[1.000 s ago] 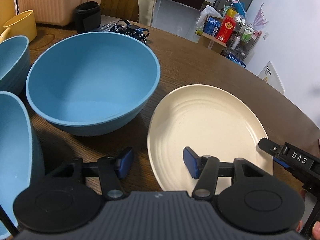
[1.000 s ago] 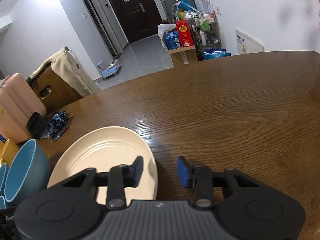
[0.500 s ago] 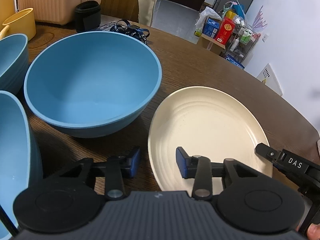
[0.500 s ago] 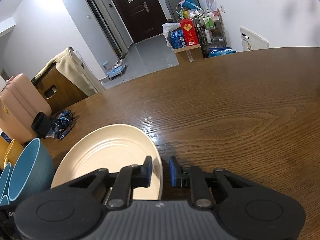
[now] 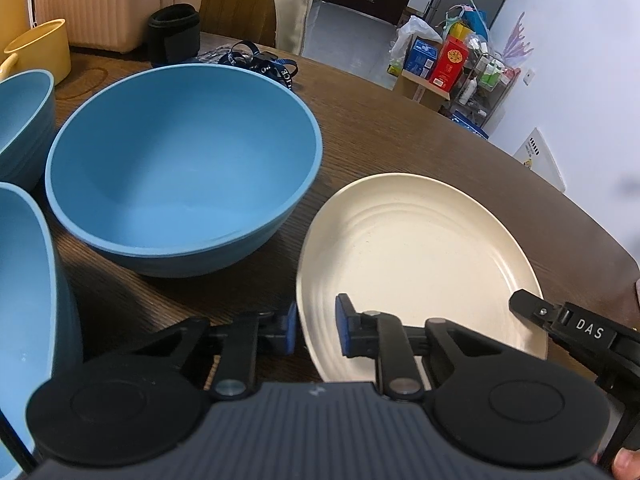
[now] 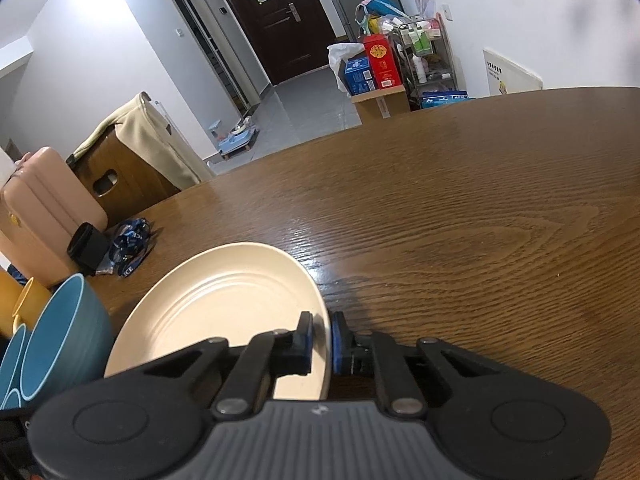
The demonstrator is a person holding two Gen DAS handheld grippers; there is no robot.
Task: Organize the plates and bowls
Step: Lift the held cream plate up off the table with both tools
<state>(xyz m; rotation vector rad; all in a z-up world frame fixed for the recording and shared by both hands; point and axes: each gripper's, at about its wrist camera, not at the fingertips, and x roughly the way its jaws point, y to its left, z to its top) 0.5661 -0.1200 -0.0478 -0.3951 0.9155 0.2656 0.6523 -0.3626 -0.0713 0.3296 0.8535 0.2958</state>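
A cream plate (image 5: 420, 256) lies on the brown table, right of a large blue bowl (image 5: 180, 160). My left gripper (image 5: 316, 328) straddles the plate's near left rim. Its jaws are closing: the outer pad is at the rim and a gap shows at the inner pad. In the right wrist view my right gripper (image 6: 321, 338) is shut on the cream plate's (image 6: 224, 304) right rim, one pad on each side. One finger of the right gripper (image 5: 532, 308) shows at the plate's right edge in the left wrist view.
Two more blue bowls (image 5: 24, 128) (image 5: 28, 300) stand at the left, with a yellow cup (image 5: 40, 48) behind them. A black pouch (image 5: 174, 32) and a blue lanyard (image 5: 260, 62) lie at the table's far edge. Bare wood (image 6: 480, 220) stretches right of the plate.
The jaws of both grippers have narrowed around the plate's rim, and the right pair now pinches it. Neither hand has shifted, and the plate and bowls lie where they were.
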